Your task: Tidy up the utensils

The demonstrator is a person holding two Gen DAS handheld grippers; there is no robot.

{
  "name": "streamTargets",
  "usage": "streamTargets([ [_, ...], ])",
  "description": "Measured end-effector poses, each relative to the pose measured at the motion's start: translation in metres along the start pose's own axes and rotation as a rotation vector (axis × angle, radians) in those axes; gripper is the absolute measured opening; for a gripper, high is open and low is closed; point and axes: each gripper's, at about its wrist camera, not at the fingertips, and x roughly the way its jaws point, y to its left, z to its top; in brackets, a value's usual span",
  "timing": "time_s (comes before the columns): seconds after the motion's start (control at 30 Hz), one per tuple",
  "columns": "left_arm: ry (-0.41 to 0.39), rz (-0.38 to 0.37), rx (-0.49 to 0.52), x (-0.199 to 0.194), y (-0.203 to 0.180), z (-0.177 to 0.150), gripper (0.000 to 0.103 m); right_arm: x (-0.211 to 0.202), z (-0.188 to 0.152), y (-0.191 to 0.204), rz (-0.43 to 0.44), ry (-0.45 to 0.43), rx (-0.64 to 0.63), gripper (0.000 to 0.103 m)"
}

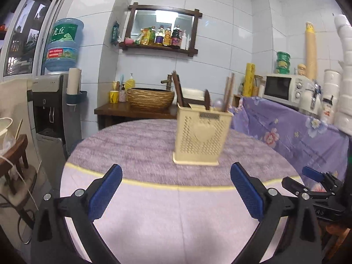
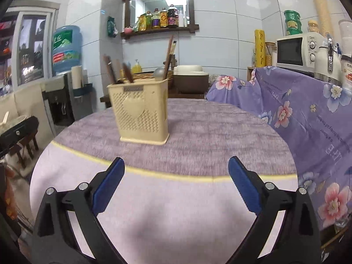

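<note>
on the round table (image 1: 154, 215), covered in a purple cloth with a yellow band, a cream perforated utensil holder (image 1: 201, 135) is standing upright toward the far side, with brown chopsticks (image 2: 169, 57), dark wooden handles and a metal spoon (image 2: 158, 73) sticking up out of it. the left gripper (image 1: 176, 195) is hovering over the near edge of the table, its blue-padded fingers spread wide and gripping nothing. the right gripper (image 2: 176, 187) is doing the same just beside it, released and empty, well short of the holder. a microwave (image 2: 296, 51) is sitting on the flowered counter to the right.
</note>
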Motion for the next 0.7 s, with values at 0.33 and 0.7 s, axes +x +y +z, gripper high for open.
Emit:
streamTargets([
  [0.33,-0.038,0.007,0.009,-0.049,-0.007,-0.020,0.098,-0.066,-0.024,0.038,0.069,-0.068,-0.080,0.097],
  [0.7,-0.048,0.013,0.010,-0.058,-0.005,-0.026,0.098,-0.077,-0.022,0.050,0.089,-0.083,-0.111,0.097],
])
